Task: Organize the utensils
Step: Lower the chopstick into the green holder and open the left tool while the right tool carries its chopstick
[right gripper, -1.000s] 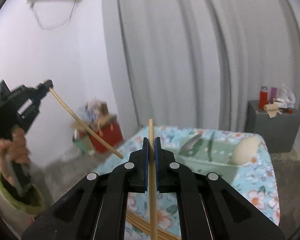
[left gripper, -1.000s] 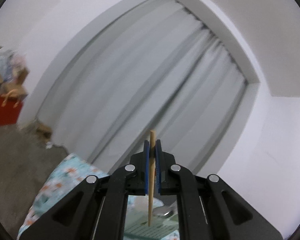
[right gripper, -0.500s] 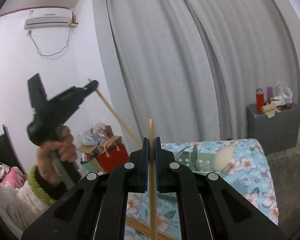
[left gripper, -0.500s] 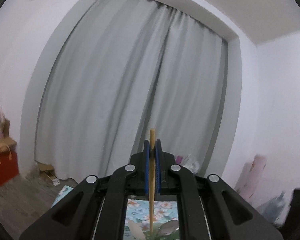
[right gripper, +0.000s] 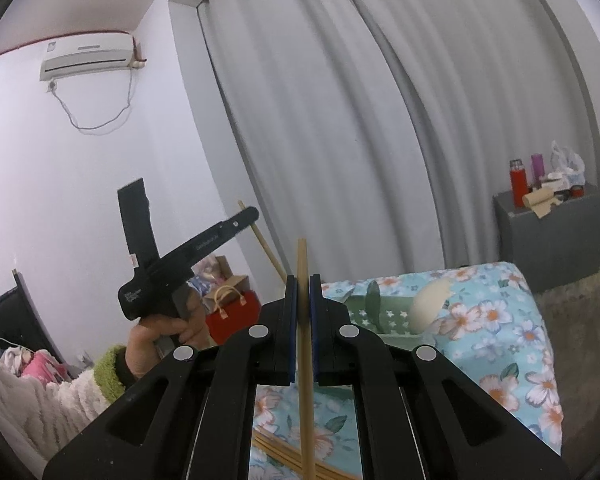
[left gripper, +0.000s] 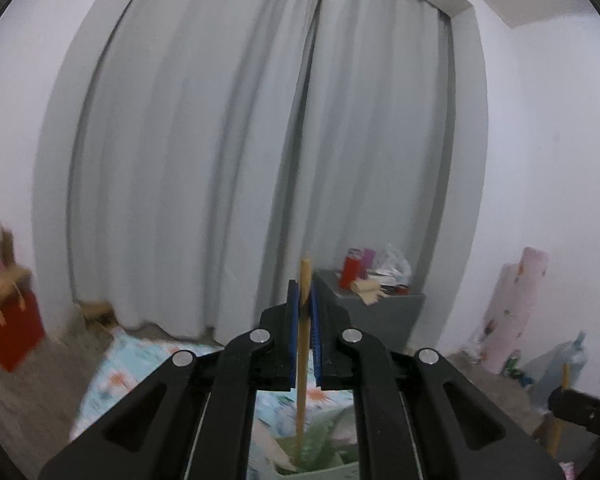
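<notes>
My left gripper (left gripper: 304,300) is shut on a wooden chopstick (left gripper: 302,360) that hangs down over a green utensil tray (left gripper: 320,468). My right gripper (right gripper: 303,292) is shut on a second wooden chopstick (right gripper: 305,360), held upright above the floral-cloth table (right gripper: 500,360). The right wrist view shows the left gripper (right gripper: 248,214) raised at the left, its chopstick (right gripper: 266,246) slanting down toward the green tray (right gripper: 384,312), which holds a pale ladle (right gripper: 428,304) and a green utensil (right gripper: 374,300). More loose chopsticks (right gripper: 284,452) lie on the cloth below.
Grey curtains (left gripper: 260,160) hang behind the table. A grey cabinet (right gripper: 552,236) with a red flask (right gripper: 518,182) stands at the right. A red bag (right gripper: 232,314) sits on the floor at the left. My right gripper shows at the left wrist view's lower right edge (left gripper: 568,404).
The left gripper has swung right and lower with its chopstick, tilting down so the table and green tray come under it. The right gripper has held its chopstick nearly still.
</notes>
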The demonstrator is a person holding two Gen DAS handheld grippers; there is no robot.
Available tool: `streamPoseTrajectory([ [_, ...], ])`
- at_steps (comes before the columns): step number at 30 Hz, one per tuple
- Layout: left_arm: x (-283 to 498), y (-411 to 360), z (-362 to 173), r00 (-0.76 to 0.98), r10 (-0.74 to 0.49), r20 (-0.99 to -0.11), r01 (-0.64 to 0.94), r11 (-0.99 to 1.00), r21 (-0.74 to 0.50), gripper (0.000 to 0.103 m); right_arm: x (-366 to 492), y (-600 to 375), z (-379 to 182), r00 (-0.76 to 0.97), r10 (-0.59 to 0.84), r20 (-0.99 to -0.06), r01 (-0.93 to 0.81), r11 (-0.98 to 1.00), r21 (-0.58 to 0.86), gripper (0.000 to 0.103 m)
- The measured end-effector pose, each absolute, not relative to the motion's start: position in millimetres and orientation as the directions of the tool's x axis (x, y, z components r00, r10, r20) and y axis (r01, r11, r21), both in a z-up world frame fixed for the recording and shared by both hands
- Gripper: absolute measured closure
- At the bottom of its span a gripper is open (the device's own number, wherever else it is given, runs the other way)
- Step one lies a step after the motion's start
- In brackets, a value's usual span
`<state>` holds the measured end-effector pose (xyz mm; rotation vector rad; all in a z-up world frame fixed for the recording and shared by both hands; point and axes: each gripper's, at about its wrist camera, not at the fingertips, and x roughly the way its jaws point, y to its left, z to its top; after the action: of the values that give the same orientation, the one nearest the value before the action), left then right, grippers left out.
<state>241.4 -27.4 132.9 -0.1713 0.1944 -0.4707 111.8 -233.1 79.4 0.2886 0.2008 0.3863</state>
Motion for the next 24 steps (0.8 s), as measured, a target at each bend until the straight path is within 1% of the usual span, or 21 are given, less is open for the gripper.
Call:
streamPoseTrajectory([
  [2,246,-22,130,0.854,-0.494,-0.165,0.445,0.856,-0.263,0.095,111,-233,80,0.907,0.397,-0.142,-0.338,0.885,0.32,0.099],
  [3,247,-18,128,0.85,-0.5,-0.166,0.444,0.849,-0.286,0.091,111,-234,80,0.906,0.398,-0.142,-0.338,0.884,0.323,0.099],
  [4,248,-15,128,0.848,-0.505,-0.164,0.445,0.845,-0.298,0.088,111,-234,81,0.906,0.398,-0.142,-0.337,0.884,0.325,0.099],
  [8,241,-3,129,0.846,-0.512,-0.147,0.451,0.835,-0.315,0.08,110,-232,86,0.907,0.398,-0.139,-0.338,0.883,0.325,0.099],
  [10,236,-6,131,0.846,-0.514,-0.138,0.453,0.831,-0.322,0.073,112,-232,86,0.906,0.402,-0.136,-0.342,0.881,0.327,0.099],
  [11,233,-3,134,0.846,-0.515,-0.135,0.452,0.829,-0.328,0.072,113,-232,88,0.905,0.404,-0.135,-0.345,0.88,0.328,0.099],
  [15,215,8,131,0.854,-0.5,-0.142,0.434,0.837,-0.334,0.056,120,-231,93,0.904,0.409,-0.121,-0.354,0.878,0.322,0.099],
  [19,195,18,121,0.855,-0.484,-0.188,0.405,0.848,-0.342,0.045,132,-230,109,0.909,0.409,-0.084,-0.366,0.877,0.313,0.099],
  [24,173,30,91,0.839,-0.47,-0.274,0.371,0.863,-0.344,0.038,149,-228,136,0.914,0.405,-0.012,-0.384,0.874,0.298,0.099],
])
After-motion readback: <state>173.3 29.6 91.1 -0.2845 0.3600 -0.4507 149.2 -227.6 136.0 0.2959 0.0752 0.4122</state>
